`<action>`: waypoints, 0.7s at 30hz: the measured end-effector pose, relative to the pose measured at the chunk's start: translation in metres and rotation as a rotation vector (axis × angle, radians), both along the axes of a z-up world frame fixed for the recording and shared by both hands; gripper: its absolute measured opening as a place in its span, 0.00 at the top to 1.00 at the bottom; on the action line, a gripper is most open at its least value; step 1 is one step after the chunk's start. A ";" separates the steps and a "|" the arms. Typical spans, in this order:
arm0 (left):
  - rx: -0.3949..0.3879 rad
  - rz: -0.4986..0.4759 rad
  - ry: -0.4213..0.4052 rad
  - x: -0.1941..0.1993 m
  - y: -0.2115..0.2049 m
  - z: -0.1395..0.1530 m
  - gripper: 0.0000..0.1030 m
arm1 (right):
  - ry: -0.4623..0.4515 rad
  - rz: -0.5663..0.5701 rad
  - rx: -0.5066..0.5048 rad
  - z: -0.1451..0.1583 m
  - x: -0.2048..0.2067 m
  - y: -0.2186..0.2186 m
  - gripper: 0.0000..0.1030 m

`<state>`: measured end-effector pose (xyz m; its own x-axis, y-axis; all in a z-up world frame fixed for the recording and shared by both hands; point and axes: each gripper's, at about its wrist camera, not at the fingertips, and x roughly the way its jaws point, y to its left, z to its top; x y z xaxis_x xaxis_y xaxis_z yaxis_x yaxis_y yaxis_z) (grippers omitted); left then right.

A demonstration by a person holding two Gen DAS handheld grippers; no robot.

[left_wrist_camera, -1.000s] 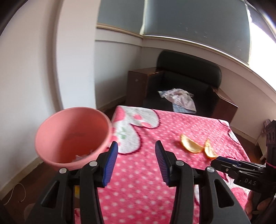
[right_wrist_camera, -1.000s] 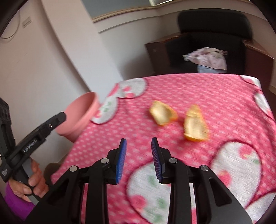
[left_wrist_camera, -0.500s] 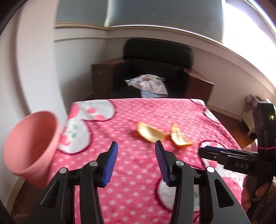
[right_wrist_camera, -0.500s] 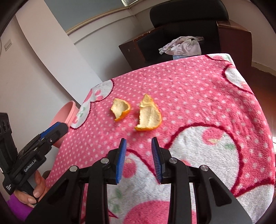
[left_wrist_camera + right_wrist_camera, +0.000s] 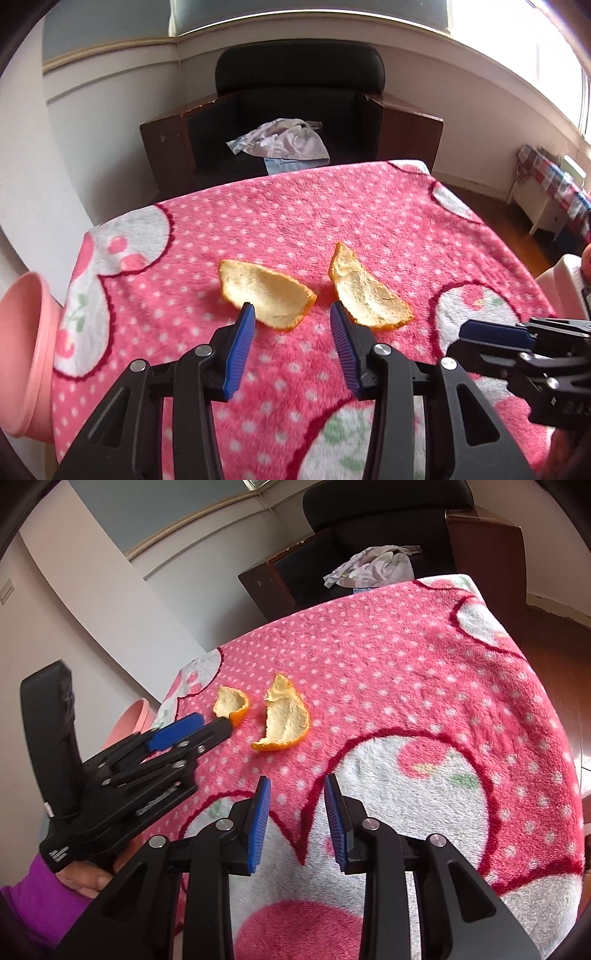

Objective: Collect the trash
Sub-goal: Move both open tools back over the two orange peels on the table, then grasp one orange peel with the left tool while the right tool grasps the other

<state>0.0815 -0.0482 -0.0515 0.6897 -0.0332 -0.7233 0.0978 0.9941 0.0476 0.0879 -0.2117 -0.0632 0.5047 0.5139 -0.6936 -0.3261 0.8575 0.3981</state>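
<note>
Two orange peel pieces lie on the pink polka-dot blanket (image 5: 295, 221). The left peel (image 5: 266, 295) sits just ahead of my open left gripper (image 5: 291, 314), its near edge between the blue fingertips. The right peel (image 5: 367, 293) lies just right of the left gripper's right finger. In the right wrist view the left peel (image 5: 231, 706) touches the left gripper's tip (image 5: 207, 725), and the right peel (image 5: 286, 718) lies beyond my open, empty right gripper (image 5: 297, 786). A pink bin (image 5: 22, 354) stands off the table's left edge.
A black armchair (image 5: 295, 110) with a crumpled cloth (image 5: 284, 142) stands behind the table's far edge, flanked by brown wooden panels. The pink bin's rim also shows in the right wrist view (image 5: 127, 720). White walls lie to the left, wooden floor to the right.
My left gripper swung right, away from the pink bin, and closed in on the left peel. My right gripper pulled back toward the near side of the table; both stay open.
</note>
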 end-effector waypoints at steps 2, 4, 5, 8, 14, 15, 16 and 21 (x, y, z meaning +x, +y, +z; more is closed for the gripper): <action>0.030 -0.001 0.003 0.006 -0.004 -0.004 0.60 | 0.006 0.003 -0.002 -0.002 0.001 0.001 0.70; 0.046 -0.002 0.006 0.010 -0.006 -0.007 0.63 | 0.009 0.011 -0.005 -0.002 0.002 0.004 0.70; 0.052 -0.001 0.010 0.012 -0.006 -0.008 0.69 | 0.009 0.014 -0.007 -0.002 0.002 0.005 0.70; 0.035 0.007 0.036 0.018 -0.002 -0.012 0.84 | 0.008 0.024 -0.009 -0.001 0.004 0.011 0.70; 0.028 0.012 -0.008 0.008 0.006 -0.002 0.95 | 0.049 0.049 0.054 -0.003 0.008 0.016 0.70; 0.015 0.014 -0.013 0.005 0.008 0.001 0.96 | 0.060 0.050 0.066 -0.003 0.010 0.017 0.70; 0.005 0.017 -0.017 0.002 0.009 0.004 0.96 | 0.075 0.052 0.082 -0.004 0.012 0.018 0.70; -0.045 0.032 -0.039 -0.015 0.019 0.016 0.96 | 0.140 0.054 0.125 -0.011 0.027 0.025 0.70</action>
<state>0.0668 -0.0287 -0.0358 0.7184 -0.0429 -0.6943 0.0650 0.9979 0.0056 0.1152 -0.1871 -0.0744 0.3775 0.6244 -0.6838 -0.3041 0.7811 0.5454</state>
